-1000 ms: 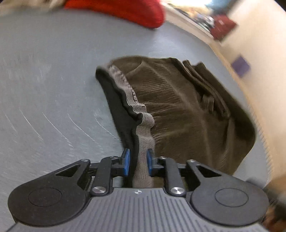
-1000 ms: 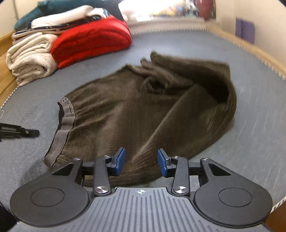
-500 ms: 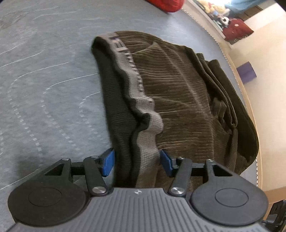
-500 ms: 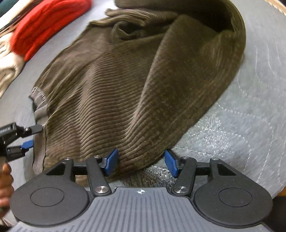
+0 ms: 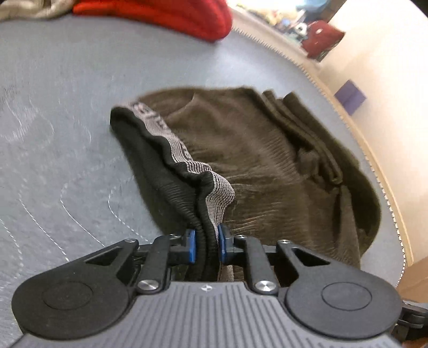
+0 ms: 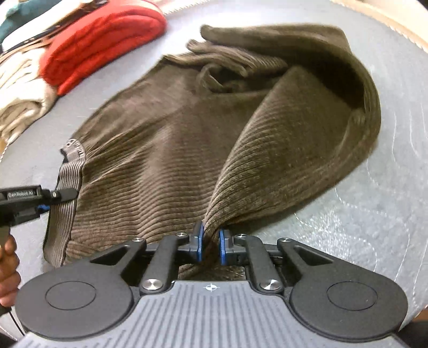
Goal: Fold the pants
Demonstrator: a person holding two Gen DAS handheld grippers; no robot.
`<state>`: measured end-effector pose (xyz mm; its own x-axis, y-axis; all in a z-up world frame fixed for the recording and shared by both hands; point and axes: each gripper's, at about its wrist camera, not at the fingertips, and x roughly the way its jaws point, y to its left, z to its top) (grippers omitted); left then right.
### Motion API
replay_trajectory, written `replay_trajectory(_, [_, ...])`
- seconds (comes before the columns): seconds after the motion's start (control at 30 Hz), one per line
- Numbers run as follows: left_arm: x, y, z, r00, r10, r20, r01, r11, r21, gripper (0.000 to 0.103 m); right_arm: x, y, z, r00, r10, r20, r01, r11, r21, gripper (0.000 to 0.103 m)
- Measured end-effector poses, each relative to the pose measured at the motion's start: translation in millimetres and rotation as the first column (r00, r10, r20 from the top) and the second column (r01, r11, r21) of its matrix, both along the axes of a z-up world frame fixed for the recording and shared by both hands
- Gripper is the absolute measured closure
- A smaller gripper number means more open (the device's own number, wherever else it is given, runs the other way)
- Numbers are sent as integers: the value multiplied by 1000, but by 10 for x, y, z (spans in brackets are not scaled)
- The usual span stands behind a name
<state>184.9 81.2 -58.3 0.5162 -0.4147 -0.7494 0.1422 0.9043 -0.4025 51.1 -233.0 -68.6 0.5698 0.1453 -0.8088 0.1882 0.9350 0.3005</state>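
Brown corduroy pants (image 5: 267, 166) lie crumpled on a grey quilted surface (image 5: 53, 133), with a grey and black elastic waistband (image 5: 176, 150). My left gripper (image 5: 206, 245) is shut on the near end of the waistband and lifts it a little. In the right wrist view the pants (image 6: 174, 160) spread ahead, and my right gripper (image 6: 211, 246) is shut on a raised fold of the brown cloth at the near edge. The left gripper (image 6: 53, 196) shows at the left of that view, on the waistband (image 6: 69, 171).
A stack of folded clothes stands at the far side: a red knit piece (image 6: 101, 40), cream pieces (image 6: 18, 101) and a teal one on top. The red piece (image 5: 165, 13) also shows in the left wrist view. The surface's tan edge (image 5: 374, 150) runs along the right.
Both grippers were open around the cloth half a second ago. Now both have closed, the left on the waistband and the right on the brown fold, and the cloth is pulled up.
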Motion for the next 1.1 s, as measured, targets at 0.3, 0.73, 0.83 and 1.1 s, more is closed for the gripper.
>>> replay_trajectory(0.3, [-454, 616, 373, 998, 46, 36, -47, 998, 33, 89, -260, 525, 272, 949, 304, 80, -297, 951, -85, 93])
replay_trajectory(0.73, [-939, 1300, 554, 991, 132, -17, -120, 942, 313, 86, -660, 1399, 294, 734, 679, -6, -678, 732, -68, 86])
replay_trajectory(0.83, [-932, 1219, 698, 989, 142, 45, -149, 924, 354, 81, -619, 1234, 365, 742, 670, 0, -669, 742, -46, 77])
replay_trajectory(1.1, [-1099, 690, 1352, 978, 83, 193, -137, 948, 287, 81, -595, 499, 810, 825, 532, 191, -524, 846, -97, 71])
